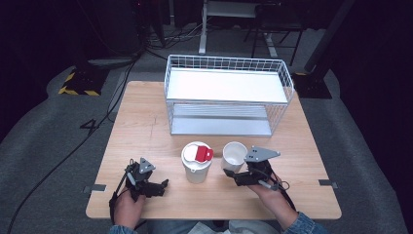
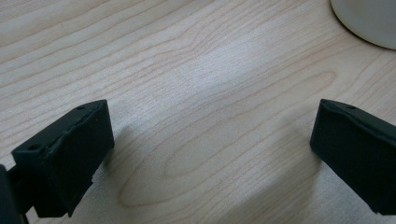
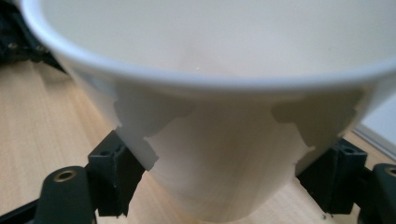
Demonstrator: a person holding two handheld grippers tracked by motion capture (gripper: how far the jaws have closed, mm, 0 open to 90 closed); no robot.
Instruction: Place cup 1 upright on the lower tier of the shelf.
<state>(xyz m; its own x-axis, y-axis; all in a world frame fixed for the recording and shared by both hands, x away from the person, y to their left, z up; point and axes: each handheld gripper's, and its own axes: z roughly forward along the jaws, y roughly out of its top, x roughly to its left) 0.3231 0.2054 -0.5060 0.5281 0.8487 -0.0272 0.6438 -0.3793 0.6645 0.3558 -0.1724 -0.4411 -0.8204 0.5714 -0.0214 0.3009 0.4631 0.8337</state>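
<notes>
Right gripper (image 1: pixel 233 174) pinched open white cup (image 1: pixel 234 155) low on wall, beside lidded cup (image 1: pixel 197 162). Left gripper (image 1: pixel 164 184) rested on table (image 1: pixel 146 122), jaws spread, empty. Step judged: lifting cup. Next likely needs carry toward wire rack (image 1: pixel 226 92), kept upright.

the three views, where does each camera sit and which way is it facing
High view: above the person's side, looking forward and down on the wooden table and wire rack; both hands, left gripper and right gripper show.
Left gripper view: rides the left gripper, aimed low along the tabletop; its two black jaws stand wide apart.
Right gripper view: rides the right gripper, facing the open white cup clamped between its jaws.
Shared: that cup also appears in the high view.
</notes>
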